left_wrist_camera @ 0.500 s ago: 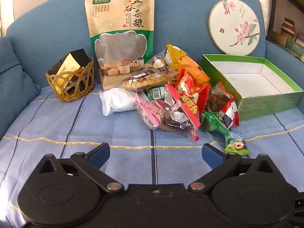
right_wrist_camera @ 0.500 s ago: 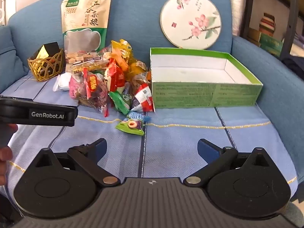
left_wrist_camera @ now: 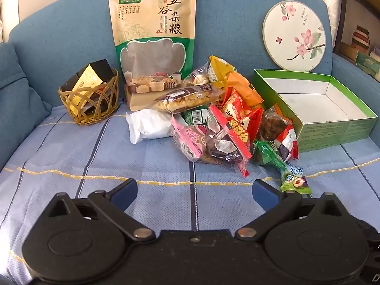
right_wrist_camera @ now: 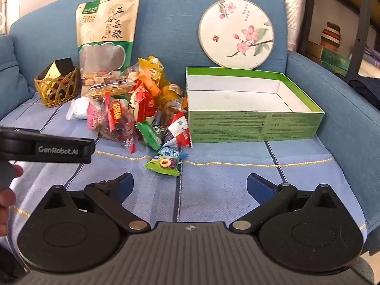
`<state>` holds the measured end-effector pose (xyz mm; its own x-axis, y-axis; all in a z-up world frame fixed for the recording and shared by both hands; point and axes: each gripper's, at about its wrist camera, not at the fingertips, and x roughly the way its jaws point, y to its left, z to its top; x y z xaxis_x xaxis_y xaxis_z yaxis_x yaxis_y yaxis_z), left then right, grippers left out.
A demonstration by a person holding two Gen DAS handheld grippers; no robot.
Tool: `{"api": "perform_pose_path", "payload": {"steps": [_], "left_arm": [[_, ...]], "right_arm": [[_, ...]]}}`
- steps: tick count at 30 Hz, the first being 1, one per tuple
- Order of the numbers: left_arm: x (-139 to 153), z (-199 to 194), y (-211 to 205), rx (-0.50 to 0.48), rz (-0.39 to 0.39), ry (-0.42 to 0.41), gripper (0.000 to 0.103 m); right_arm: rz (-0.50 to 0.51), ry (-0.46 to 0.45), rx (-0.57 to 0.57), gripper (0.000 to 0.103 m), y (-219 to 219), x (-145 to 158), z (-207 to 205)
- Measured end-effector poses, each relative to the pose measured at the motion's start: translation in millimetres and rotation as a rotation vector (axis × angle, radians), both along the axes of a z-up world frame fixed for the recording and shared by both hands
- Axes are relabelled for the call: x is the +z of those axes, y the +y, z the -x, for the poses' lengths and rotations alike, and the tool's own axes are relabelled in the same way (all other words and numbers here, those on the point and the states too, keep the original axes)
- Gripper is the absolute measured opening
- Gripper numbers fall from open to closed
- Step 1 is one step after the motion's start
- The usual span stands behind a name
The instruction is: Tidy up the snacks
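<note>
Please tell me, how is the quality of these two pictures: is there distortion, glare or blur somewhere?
Left wrist view: strong fisheye bending, the sofa back curves; glare on the silver foil packet; the centre is sharp. Right wrist view: same bending, the green box edges bow; bright light washes out the upper left corner; the shelf at the right edge looks soft.

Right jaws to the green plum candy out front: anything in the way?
Nothing visible. The right gripper is open, and only bare sofa cover lies between it and the green plum candy, which sits apart from the snack pile.
</note>
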<state>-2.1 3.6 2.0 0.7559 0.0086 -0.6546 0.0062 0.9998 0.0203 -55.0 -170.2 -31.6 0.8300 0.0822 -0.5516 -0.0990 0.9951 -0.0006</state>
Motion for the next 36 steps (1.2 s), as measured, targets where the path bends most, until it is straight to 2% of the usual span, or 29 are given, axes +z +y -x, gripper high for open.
{"api": "perform_pose_path", "payload": {"steps": [21, 30, 36], "left_arm": [[2.8, 2.1, 0.1, -0.019, 0.017, -0.003, 0.103], [2.9, 2.5, -0.1, -0.016, 0.020, 0.000, 0.103], [2.9, 2.5, -0.3, -0.016, 0.020, 0.000, 0.103]], "right_arm": [[0.007, -0.034, -0.031, 0.103, -3.2, 4.8, 5.7], [-0.018, -0.014, -0.032, 0.103, -6.0, 4.6, 4.0], [0.007, -0.017, -0.028, 0.103, -4.3, 1.1, 3.5]]}}
